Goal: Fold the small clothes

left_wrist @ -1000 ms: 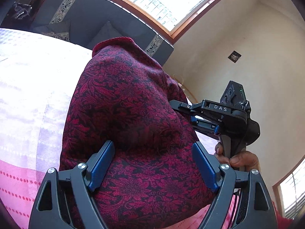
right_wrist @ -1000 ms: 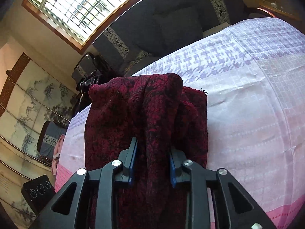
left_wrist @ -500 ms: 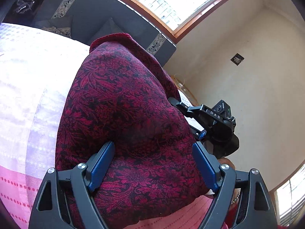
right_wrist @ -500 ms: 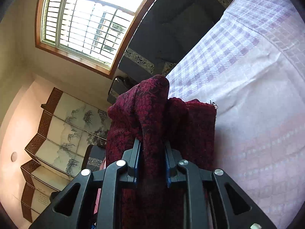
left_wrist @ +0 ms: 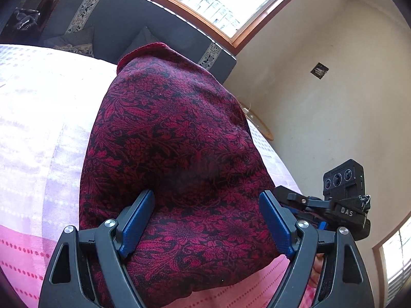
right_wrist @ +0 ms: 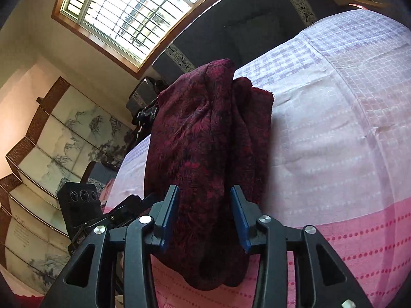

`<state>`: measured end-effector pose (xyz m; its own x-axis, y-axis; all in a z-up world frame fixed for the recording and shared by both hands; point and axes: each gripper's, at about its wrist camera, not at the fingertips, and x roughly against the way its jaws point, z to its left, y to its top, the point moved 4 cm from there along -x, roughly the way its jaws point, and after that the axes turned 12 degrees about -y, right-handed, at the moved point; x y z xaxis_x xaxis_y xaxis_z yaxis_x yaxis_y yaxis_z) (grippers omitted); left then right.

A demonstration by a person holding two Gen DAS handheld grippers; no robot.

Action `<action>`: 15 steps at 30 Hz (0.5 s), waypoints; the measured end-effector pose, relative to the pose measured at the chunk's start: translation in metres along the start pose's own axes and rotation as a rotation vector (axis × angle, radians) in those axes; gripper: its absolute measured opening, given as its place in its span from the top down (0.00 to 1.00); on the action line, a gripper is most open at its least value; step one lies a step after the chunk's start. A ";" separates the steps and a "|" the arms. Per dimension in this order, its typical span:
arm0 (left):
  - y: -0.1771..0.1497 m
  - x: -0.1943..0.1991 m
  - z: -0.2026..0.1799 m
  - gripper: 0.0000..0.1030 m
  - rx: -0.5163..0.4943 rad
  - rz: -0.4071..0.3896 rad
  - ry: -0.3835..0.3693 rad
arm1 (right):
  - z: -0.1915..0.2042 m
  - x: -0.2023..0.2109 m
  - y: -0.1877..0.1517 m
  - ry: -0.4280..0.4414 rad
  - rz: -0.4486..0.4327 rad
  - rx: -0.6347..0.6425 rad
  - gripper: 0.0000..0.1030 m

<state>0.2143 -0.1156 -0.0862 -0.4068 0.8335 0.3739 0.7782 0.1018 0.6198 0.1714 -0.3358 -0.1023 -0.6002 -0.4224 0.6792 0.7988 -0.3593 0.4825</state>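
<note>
A dark red floral garment point(left_wrist: 174, 141) lies folded lengthwise on the pink and lilac bed cover point(left_wrist: 38, 128). My left gripper point(left_wrist: 205, 218) stands wide open over its near end, with cloth between the blue pads and also spreading out under the left finger. In the right wrist view, a thick raised fold of the garment point(right_wrist: 205, 141) fills the gap of my right gripper point(right_wrist: 204, 215). Its jaws are closing, with both pads against the cloth. The right gripper's body point(left_wrist: 334, 210) shows beside the garment's right edge.
A dark sofa with patterned trim point(left_wrist: 128, 25) runs along the far side of the bed under a large window point(right_wrist: 123, 7). A painted folding screen point(right_wrist: 51, 141) stands at the left. Bare bed cover point(right_wrist: 334, 141) stretches to the right of the garment.
The right gripper has carried its fold of cloth toward the near end of the garment, dropping lower in the left wrist view. The left gripper has stayed where it was.
</note>
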 end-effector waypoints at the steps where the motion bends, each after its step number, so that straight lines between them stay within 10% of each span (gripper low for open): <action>1: 0.000 0.001 0.000 0.19 0.001 0.001 0.006 | -0.001 -0.005 -0.002 0.005 0.009 -0.010 0.87; 15: -0.007 0.003 -0.002 0.19 0.003 0.068 0.012 | -0.039 -0.004 -0.026 0.060 -0.050 -0.157 0.88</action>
<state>0.2067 -0.1149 -0.0887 -0.3587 0.8318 0.4236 0.8055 0.0466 0.5907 0.1520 -0.3569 -0.1390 -0.6445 -0.4478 0.6197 0.7543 -0.5048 0.4197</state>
